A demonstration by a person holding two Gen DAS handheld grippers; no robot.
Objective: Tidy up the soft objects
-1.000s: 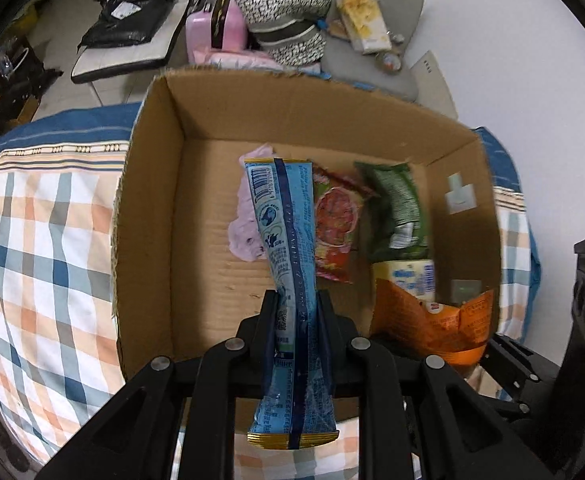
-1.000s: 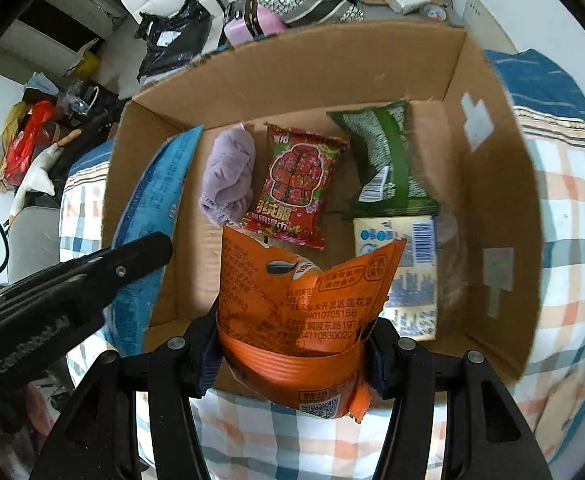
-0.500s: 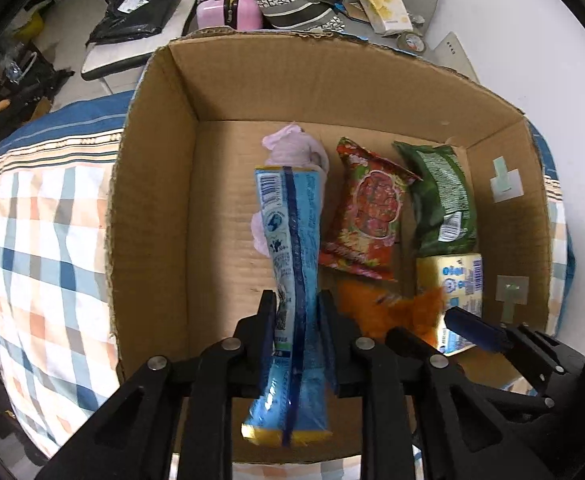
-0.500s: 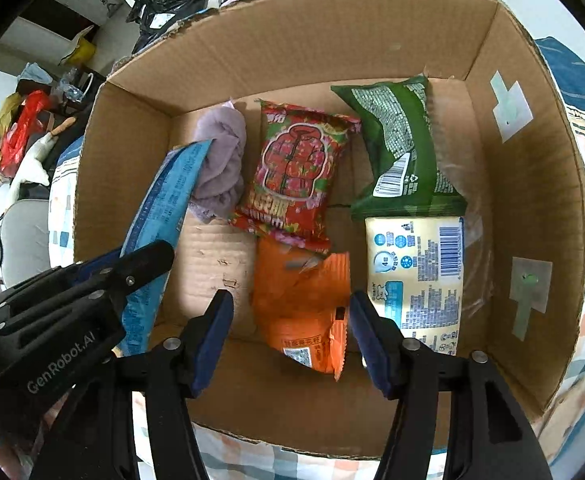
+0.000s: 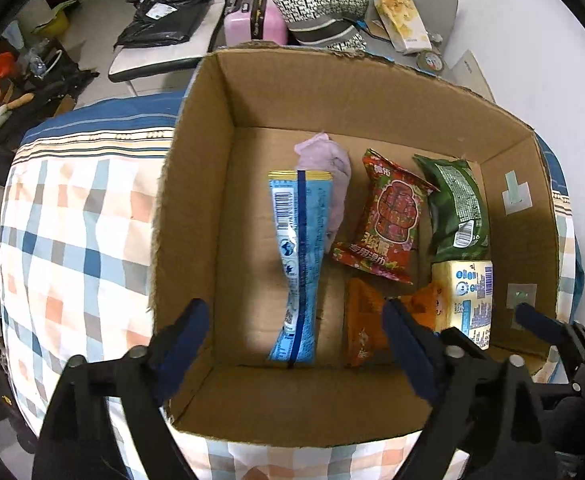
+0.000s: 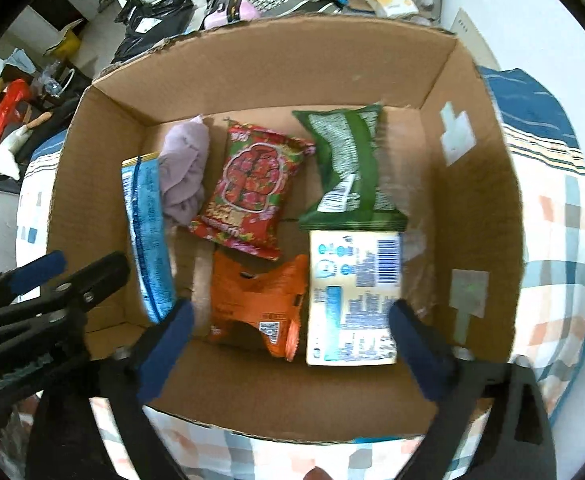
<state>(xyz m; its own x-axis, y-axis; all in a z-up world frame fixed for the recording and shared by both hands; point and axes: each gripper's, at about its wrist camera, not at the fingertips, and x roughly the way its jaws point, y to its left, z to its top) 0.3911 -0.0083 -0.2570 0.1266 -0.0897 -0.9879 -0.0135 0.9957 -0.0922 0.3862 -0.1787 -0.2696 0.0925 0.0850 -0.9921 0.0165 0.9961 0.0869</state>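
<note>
Presently, box: an open brown cardboard box [image 5: 196, 208] is seen filling the centre of both wrist views, set on a checked cloth [image 5: 72, 240].
Blue packet: a long light-blue foil snack packet [image 5: 300, 264] is laid along the left of the box floor, its long axis running from lower centre toward the upper frame, one end near the front wall, the far end beside a lilac cloth bundle [image 5: 332, 176].
Handling: it is judged light, crinkly and slippery; a grip across the narrow middle is advised.
Orange packet: a crumpled orange foil packet [image 6: 256, 304] is lying at lower centre, touching the pale yellow packet [image 6: 352, 296].
Left gripper [image 5: 300, 344]: jaws spread wide, nothing held.
Right gripper [image 6: 288, 348]: jaws apart, empty.
</note>
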